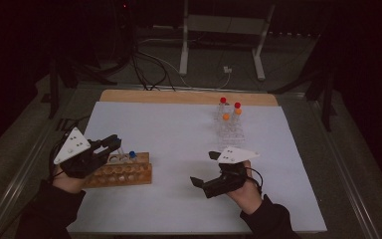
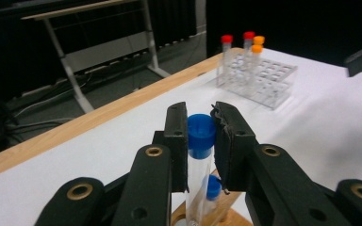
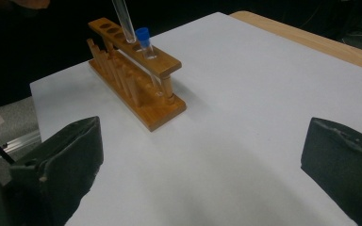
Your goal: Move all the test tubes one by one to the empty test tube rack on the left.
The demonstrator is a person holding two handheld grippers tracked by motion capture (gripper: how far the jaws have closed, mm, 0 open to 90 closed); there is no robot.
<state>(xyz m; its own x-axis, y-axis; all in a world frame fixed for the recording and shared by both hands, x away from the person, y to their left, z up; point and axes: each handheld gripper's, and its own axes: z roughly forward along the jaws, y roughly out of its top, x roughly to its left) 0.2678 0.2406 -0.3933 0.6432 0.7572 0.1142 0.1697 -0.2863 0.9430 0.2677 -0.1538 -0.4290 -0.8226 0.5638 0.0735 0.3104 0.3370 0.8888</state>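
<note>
Lower left of the high view: the left hand-held gripper [image 1: 113, 143] is clamped on a blue-capped tube [image 2: 201, 141], held above the wooden rack [image 1: 122, 174], beside a second capped tube [image 3: 143, 40] seated there. Lower centre: the right hand-held gripper [image 1: 204, 169] rests on the white tabletop [image 1: 179, 129], jaws wide apart, empty. Clear rack [image 1: 229, 127] at upper right.

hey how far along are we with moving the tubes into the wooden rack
Done: one blue-capped tube stands in the wooden rack. In hand: the left hand-held gripper is shut on a second blue-capped tube, its lower end at a rack hole. Left: four red- and orange-capped tubes in the clear rack. The right hand-held gripper is open, holding nothing.
</note>
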